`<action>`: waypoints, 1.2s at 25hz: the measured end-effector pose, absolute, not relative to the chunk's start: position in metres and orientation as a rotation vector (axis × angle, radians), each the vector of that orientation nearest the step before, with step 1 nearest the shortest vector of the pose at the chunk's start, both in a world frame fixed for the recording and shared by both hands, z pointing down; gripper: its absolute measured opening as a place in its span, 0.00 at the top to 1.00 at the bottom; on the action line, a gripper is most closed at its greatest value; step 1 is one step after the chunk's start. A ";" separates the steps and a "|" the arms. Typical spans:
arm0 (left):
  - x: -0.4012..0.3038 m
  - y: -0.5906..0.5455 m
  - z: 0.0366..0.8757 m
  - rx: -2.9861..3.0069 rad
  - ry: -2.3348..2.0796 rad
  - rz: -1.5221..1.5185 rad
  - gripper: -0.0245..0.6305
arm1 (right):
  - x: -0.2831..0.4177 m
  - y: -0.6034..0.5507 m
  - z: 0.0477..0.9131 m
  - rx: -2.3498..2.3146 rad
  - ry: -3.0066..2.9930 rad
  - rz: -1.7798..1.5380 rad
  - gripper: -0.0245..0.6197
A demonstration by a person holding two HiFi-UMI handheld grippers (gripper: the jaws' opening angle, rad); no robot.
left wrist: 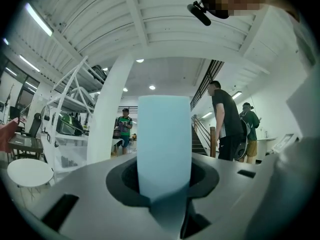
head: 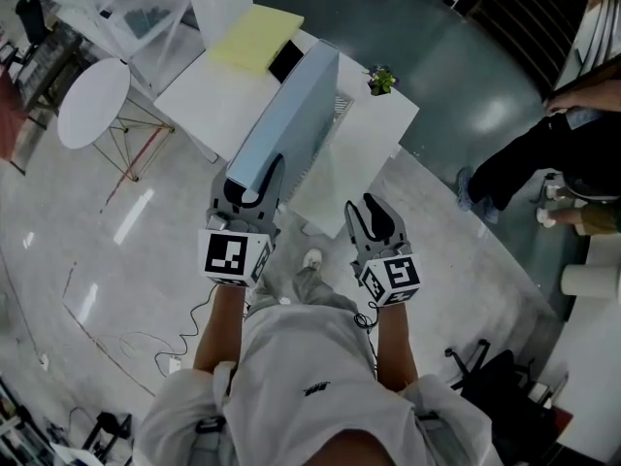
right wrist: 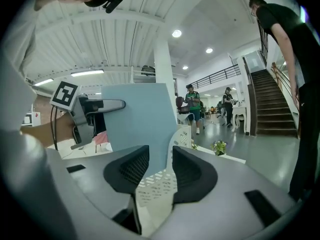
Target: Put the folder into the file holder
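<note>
Above the table's near edge, the blue folder is clamped on edge in L gripper, long axis aimed at mesh file holder beside its far end; R gripper jaws are seen apart, empty.

White T-shirt; grey left gripper, right gripper, each with marker cube

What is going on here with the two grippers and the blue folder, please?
A person works two handheld grippers over a white table. The left gripper is clamped on a light blue folder, holding it on edge next to the white perforated file holder. The right gripper is open and empty nearby. The folder does not look seated yet.
</note>
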State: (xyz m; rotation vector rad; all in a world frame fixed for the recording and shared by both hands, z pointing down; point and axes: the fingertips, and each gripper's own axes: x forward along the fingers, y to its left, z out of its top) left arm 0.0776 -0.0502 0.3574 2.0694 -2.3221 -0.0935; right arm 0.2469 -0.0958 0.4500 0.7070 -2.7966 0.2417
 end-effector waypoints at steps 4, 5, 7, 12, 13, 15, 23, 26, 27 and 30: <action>0.081 -0.062 0.370 2.049 -2.338 -0.065 0.72 | 0.249 -0.102 0.457 0.688 -2.793 0.250 0.73; 0.081 -0.064 0.373 2.045 -2.340 -0.065 0.72 | 0.249 -0.103 0.458 0.683 -2.791 0.252 0.73; 0.082 -0.068 0.376 2.046 -2.347 -0.066 0.72 | 0.249 -0.105 0.461 0.674 -2.789 0.257 0.73; 0.083 -0.079 0.376 2.053 -2.360 -0.071 0.72 | 0.247 -0.108 0.465 0.657 -2.786 0.264 0.73; 0.082 -0.080 0.377 2.050 -2.362 -0.081 0.72 | 0.246 -0.109 0.465 0.656 -2.786 0.265 0.73; 0.080 -0.083 0.377 2.048 -2.361 -0.095 0.72 | 0.245 -0.111 0.466 0.656 -2.785 0.265 0.73; 0.080 -0.096 0.402 2.028 -2.343 -0.065 0.72 | 0.244 -0.120 0.476 0.664 -2.766 0.284 0.74; 0.083 -0.097 0.416 2.025 -2.325 -0.050 0.72 | 0.243 -0.120 0.479 0.667 -2.760 0.287 0.74; 0.083 -0.097 0.420 2.022 -2.318 -0.048 0.72 | 0.243 -0.120 0.480 0.668 -2.759 0.289 0.74; 0.085 -0.100 0.434 2.020 -2.305 -0.031 0.72 | 0.242 -0.120 0.483 0.670 -2.753 0.291 0.74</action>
